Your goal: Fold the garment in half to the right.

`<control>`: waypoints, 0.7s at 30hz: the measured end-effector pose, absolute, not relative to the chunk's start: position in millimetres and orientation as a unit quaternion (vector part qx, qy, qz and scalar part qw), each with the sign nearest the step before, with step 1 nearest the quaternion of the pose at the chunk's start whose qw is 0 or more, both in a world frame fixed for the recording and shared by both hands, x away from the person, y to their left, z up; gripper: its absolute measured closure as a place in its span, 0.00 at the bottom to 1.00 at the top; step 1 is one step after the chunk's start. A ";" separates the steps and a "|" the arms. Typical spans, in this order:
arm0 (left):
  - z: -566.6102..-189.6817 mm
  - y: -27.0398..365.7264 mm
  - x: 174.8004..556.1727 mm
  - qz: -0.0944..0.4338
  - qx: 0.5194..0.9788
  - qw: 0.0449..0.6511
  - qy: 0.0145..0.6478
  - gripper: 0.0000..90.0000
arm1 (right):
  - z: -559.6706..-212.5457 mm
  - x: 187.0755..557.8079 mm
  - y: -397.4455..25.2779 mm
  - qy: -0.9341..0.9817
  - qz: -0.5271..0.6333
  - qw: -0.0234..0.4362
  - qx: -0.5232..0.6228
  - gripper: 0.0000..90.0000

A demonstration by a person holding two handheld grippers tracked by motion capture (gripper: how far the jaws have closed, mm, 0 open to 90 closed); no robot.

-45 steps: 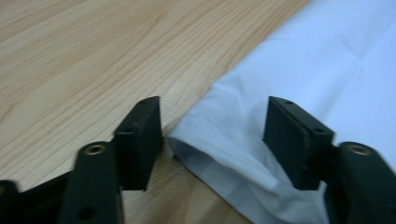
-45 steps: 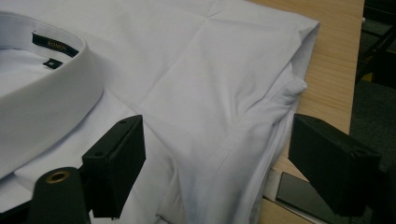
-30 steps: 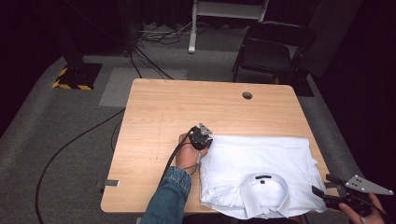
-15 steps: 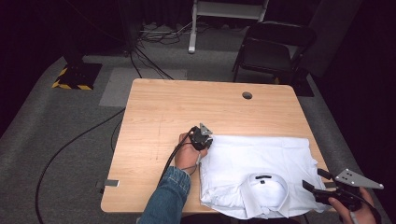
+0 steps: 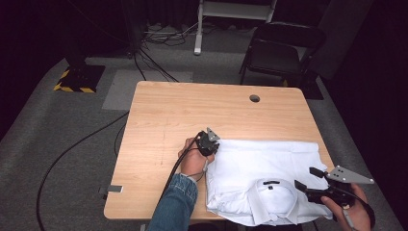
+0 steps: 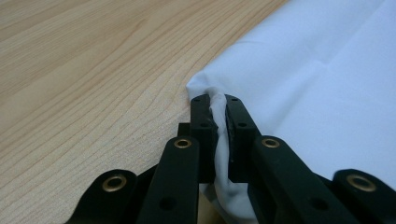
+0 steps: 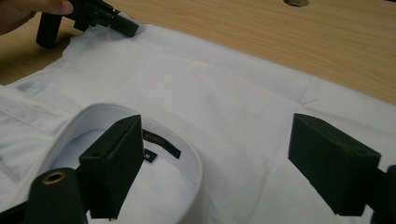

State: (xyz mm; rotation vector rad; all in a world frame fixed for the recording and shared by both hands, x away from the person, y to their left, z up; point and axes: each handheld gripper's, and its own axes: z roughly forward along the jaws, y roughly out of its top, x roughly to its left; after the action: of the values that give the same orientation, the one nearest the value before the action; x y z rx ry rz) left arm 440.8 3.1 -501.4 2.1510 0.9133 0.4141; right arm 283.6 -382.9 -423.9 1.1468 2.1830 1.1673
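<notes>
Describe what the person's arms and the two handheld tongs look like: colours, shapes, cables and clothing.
Both tongs are black, with blocky jaws and brass-coloured rivets. The left tongs trail a black cable, and the left arm wears a blue denim sleeve. The right tongs carry a grey three-cornered plate on top.

Table: my light wooden table (image 5: 192,115) has a round cable hole (image 5: 254,98) near its far right corner.
Floor: grey carpet (image 5: 57,144) runs all round it, with a paler rectangular mat (image 5: 144,84) just past the far left edge.
Hazard mark: a yellow-and-black striped strip (image 5: 73,88) lies at the foot of a dark stand, far left.
Chair: a black chair (image 5: 279,53) stands beyond the far right corner.
Frame: a white metal frame (image 5: 199,29) rises at the back, loose cables (image 5: 159,36) on the floor beside it.
Cable: one black cable (image 5: 72,149) curves over the carpet on my left.
Light: the table is lit; the back and right side are dark.
</notes>
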 end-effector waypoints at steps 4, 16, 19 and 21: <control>-501.3 2.4 439.9 0.166 0.841 0.372 0.355 0.94 | -421.7 288.2 -374.6 0.786 0.419 0.206 0.405 0.20; -501.6 7.2 444.7 0.138 0.836 0.385 0.366 0.93 | -418.5 290.1 -358.4 0.786 0.418 0.207 0.405 0.20; -501.6 7.9 445.3 0.134 0.836 0.386 0.367 0.93 | -417.3 289.4 -351.5 0.786 0.419 0.212 0.401 0.20; -501.6 8.0 445.4 0.134 0.836 0.386 0.367 0.93 | -416.9 288.9 -346.1 0.786 0.419 0.215 0.399 0.20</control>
State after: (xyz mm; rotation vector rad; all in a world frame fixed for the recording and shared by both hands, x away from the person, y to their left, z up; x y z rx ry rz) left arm 445.4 8.0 -501.6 2.1275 0.9344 0.3402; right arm 288.9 -346.1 -416.9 1.1074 2.1804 1.1622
